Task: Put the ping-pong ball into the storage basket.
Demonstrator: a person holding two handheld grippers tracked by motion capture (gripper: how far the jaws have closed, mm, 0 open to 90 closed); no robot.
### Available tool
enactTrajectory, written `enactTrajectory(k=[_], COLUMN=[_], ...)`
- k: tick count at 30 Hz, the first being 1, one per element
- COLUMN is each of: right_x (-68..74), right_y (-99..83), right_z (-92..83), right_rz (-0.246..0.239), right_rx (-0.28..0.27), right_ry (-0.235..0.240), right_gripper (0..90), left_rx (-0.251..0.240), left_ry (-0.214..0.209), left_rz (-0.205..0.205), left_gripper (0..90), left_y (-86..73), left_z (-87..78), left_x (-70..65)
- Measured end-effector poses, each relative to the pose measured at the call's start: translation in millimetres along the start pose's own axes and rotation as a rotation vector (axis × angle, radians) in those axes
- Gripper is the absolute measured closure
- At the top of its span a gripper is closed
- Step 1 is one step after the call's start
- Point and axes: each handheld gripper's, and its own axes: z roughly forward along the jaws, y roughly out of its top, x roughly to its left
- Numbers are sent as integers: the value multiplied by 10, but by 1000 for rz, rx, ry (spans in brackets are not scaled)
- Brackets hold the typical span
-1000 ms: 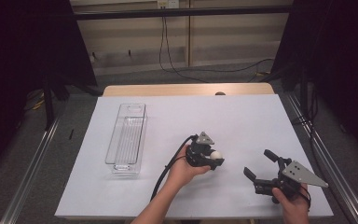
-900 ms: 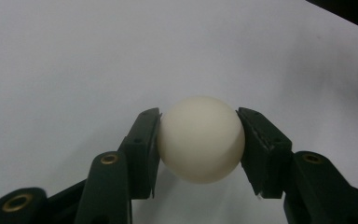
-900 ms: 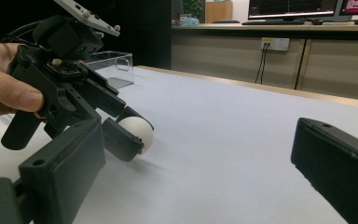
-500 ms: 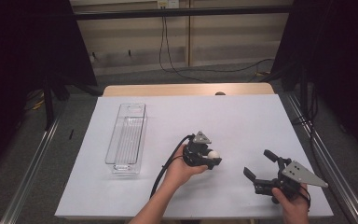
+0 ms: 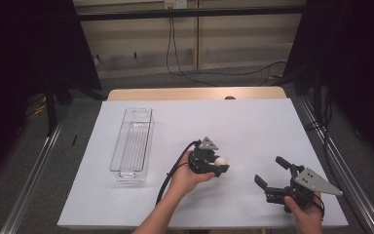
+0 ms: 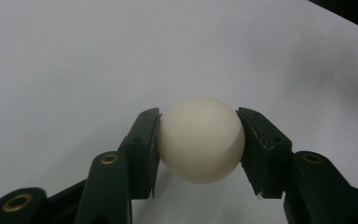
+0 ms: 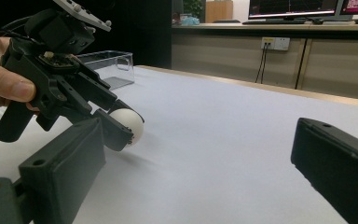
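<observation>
The left gripper [image 5: 213, 165] clamps its fingers on the white ball [image 6: 200, 138]; the clear tray [image 5: 132, 142] lies to its left, long axis running away. The right gripper [image 5: 271, 174], fingers wide, is farther from the tray.

I work in what looks like a lab or test room. My table [image 5: 253, 122] is covered with a plain white sheet and framed by metal rails [image 5: 34, 170] on both sides, with black curtains [image 5: 24, 58] hanging left and right. Cables [image 5: 175, 53] run down from a wall socket [image 5: 173, 4] behind it. From my right gripper view, computer monitors [image 7: 298, 7] glow on a long counter [image 7: 270, 25].
</observation>
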Motion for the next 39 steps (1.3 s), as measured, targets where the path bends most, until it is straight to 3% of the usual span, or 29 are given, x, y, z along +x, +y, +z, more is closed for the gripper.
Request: enactTrajectory(k=[12,16,21,39], right_x=[-1,-2,-1,-2], right_y=[1,1,2,1], right_z=[-3,-2,-5,-6], right_rz=[4,4,4,4], right_rx=[-3,-3,-4,-3], right_ry=[-6,-7,-5,-6], right_gripper=[25,26,26,26], left_rx=[-6,10,-8,3], left_ry=[-10,5,-6,13], left_rz=[-19,-16,-30,-39], left_gripper=[512,512,512,512], left_y=[-25,-23,-38,-79], left_z=[-36,-62,-56,-136], left_x=[23,32,37,88])
